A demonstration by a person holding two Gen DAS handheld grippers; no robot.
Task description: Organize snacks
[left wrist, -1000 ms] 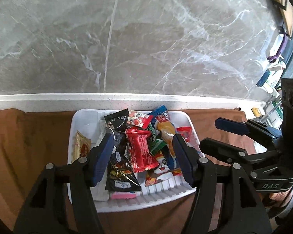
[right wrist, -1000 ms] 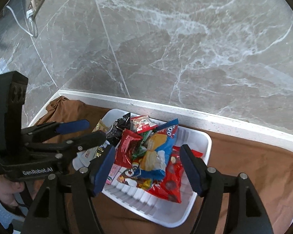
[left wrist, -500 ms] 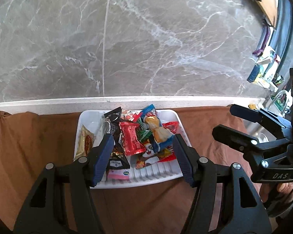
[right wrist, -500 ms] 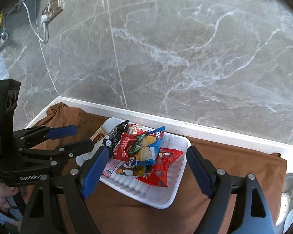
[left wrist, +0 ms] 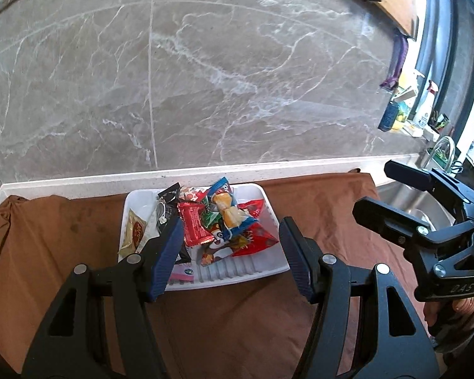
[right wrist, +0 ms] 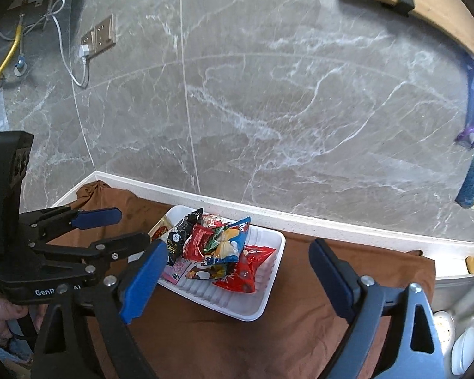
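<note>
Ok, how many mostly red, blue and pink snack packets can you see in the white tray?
Red packets: 2
Blue packet: 1
Pink packet: 1
Total: 4
More could be hidden under the pile.

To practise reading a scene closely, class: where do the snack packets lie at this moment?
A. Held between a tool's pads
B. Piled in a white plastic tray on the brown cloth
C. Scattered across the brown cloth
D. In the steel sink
B: the colourful snack packets are heaped inside the white plastic tray, which rests on the brown cloth.
</note>
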